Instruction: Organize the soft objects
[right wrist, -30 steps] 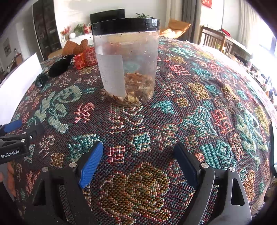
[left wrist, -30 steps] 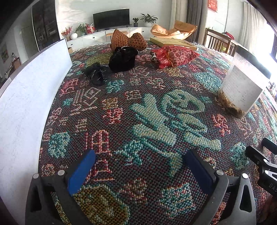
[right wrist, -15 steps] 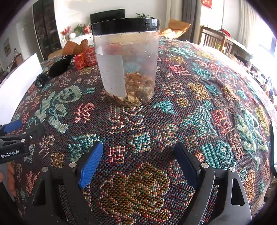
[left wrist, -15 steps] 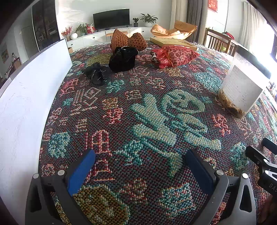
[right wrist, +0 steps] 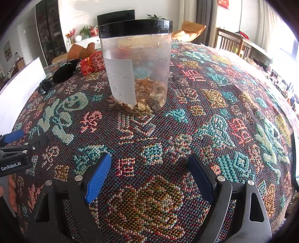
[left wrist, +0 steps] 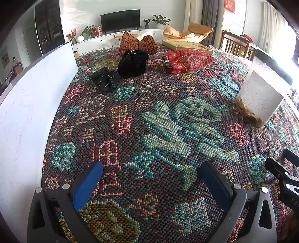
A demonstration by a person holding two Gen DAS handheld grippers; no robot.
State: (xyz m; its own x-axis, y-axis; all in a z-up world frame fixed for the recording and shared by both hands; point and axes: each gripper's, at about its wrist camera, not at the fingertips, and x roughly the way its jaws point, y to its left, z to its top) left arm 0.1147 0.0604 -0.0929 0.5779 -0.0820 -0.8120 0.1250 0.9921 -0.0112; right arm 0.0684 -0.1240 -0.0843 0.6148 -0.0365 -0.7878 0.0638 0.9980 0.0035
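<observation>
Right wrist view: jar (right wrist: 136, 65) stands upright straight ahead of the released right tongs (right wrist: 149, 175), label unreadable. Left tongs (left wrist: 149, 185), marked "GenRobot.AI", gape; black pouch (left wrist: 133, 63) lies far ahead.

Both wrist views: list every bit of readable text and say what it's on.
"GenRobot.AI": on the left gripper's body, right wrist view.
"DAS", cut off by the frame edge: on the right gripper's body, left wrist view.
Jar label: faint printed lines, too blurred to read in either view.
Red hanging on the far wall: marks too small to read.
</observation>
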